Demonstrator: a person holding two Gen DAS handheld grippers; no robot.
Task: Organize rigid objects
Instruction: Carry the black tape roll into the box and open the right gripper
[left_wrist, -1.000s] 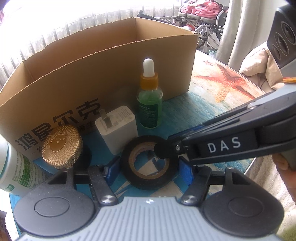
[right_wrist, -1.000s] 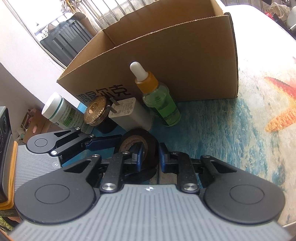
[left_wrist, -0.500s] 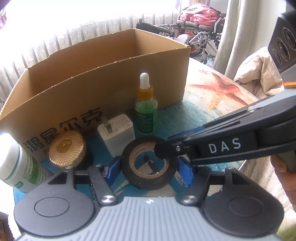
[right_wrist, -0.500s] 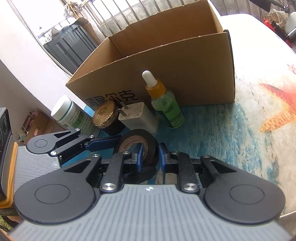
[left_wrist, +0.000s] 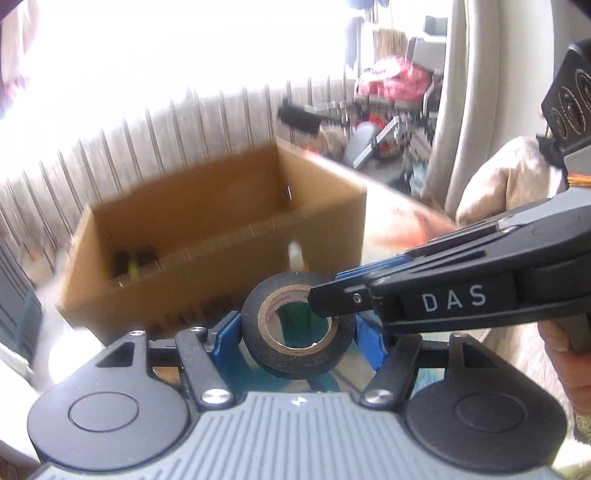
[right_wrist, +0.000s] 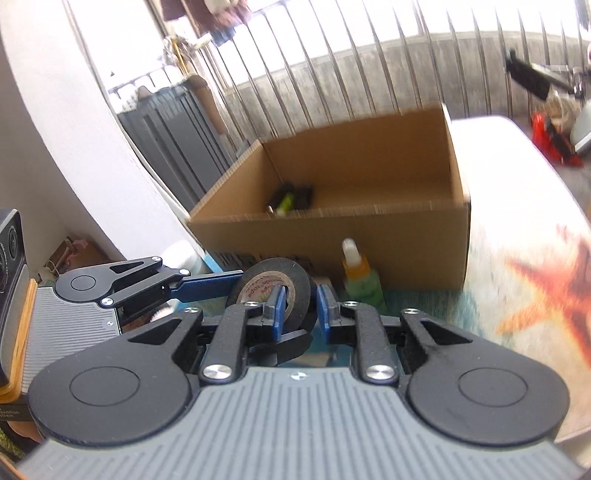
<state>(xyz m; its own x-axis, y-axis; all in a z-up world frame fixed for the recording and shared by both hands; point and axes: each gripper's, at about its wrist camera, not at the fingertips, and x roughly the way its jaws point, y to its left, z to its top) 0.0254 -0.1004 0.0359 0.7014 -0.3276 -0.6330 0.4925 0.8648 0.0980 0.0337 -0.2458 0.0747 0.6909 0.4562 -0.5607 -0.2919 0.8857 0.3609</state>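
Desk (right_wrist: 517, 229) with blue sea print and orange starfish, ahead of and right of the right tongs; blurred.

Open brown cardboard box (right_wrist: 369, 229) beyond both tongs, standing on the desk. Same box (left_wrist: 221, 266) straight ahead in the left view. Small dark and yellow-green items (right_wrist: 290, 197) lying inside, near its left corner; too blurred to name.

Left tongs (left_wrist: 297, 326) set midway wide, blue pads on the outer sides of the black tape roll (left_wrist: 295, 325), left pad touching, right pad close, contact there not clear. Left tongs (right_wrist: 218, 286) reaching in from the left in the right view, blue finger against the roll's flat side.

Right tongs (right_wrist: 299, 306) narrowed down, pinching the wall of the tape roll (right_wrist: 275, 291): one pad inside the hole, one outside. Right tongs (left_wrist: 332, 299) coming in from the right in the left view, tip over the roll's upper right rim. Roll tilted up on edge, held off the desk, in front of the box's near wall.

Green dropper bottle (right_wrist: 360, 275) with orange collar and white bulb, upright on the desk, just ahead of and right of the right tongs, close to the box wall. Partly hidden behind the roll in the left view.

Part of a hand (left_wrist: 561, 339) at far right, on the right tongs' grip.
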